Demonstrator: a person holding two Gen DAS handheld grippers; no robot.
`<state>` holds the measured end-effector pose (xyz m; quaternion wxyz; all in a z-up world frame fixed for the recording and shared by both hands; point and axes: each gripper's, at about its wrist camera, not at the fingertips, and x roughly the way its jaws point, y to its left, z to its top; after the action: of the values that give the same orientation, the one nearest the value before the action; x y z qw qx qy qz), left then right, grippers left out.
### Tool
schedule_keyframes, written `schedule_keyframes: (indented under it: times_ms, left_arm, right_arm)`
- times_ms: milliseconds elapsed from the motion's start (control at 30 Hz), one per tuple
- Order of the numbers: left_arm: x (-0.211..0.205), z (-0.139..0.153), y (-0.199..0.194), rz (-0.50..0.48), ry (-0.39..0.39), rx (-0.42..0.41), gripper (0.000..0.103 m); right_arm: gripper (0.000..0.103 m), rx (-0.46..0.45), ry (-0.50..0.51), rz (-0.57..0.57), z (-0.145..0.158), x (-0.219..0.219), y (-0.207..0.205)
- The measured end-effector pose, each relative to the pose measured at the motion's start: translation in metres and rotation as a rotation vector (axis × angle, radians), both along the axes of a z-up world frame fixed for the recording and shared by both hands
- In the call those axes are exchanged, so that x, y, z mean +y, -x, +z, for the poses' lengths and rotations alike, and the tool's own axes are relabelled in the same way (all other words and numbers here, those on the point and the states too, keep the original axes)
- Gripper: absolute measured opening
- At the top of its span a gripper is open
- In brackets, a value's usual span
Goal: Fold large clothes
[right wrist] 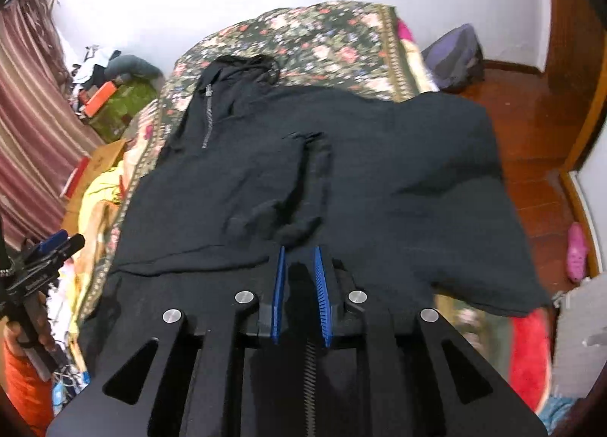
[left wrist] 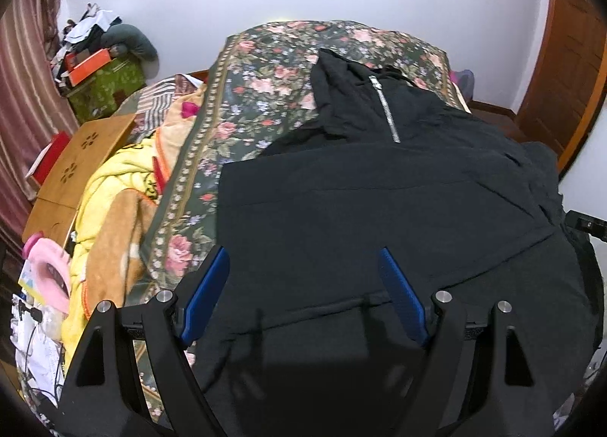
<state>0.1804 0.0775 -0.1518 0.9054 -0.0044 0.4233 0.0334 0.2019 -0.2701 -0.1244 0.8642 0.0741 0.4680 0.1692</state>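
Observation:
A black hoodie [left wrist: 379, 201] lies spread front up on the floral bedspread [left wrist: 258, 95], its hood and silver zipper [left wrist: 385, 110] at the far end. In the right wrist view one sleeve [right wrist: 315, 179] lies folded across the hoodie [right wrist: 417, 179]'s chest. Its cuff ends just ahead of my right gripper [right wrist: 299, 249]. That gripper's blue pads stand a narrow gap apart, and nothing is pinched between them. My left gripper [left wrist: 303, 251] hangs wide open over the lower left part of the hoodie, holding nothing. It also shows at the left edge as the left gripper [right wrist: 49, 247], held by a hand.
A yellow and orange blanket [left wrist: 114, 201] is bunched along the bed's left side beside a wooden lap table [left wrist: 83, 156]. A green box [left wrist: 106, 91] with orange boxes stands by the striped curtain. A dark backpack [right wrist: 455, 57] and a pink slipper [right wrist: 576, 251] lie on the wooden floor at right.

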Motion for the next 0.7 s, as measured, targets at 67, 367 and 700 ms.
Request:
schedule_keyframes:
  times_ms: [67,367,700]
  left_arm:
    - [-0.007,0.001,-0.002,-0.011,0.001,0.002,0.080]
    - [-0.037,0.011,-0.015,-0.067,0.028,-0.007,0.080]
    - [-0.071,0.009,-0.039,-0.128,0.038,0.006,0.080]
  right_arm:
    - [0.014,-0.006,0.002,-0.011,0.005,-0.011,0.004]
    - [0.059,-0.072,-0.044,-0.235,0.028,-0.081,0.021]
    - [0.059,0.113,-0.211,-0.424,-0.010,-0.159,0.022]
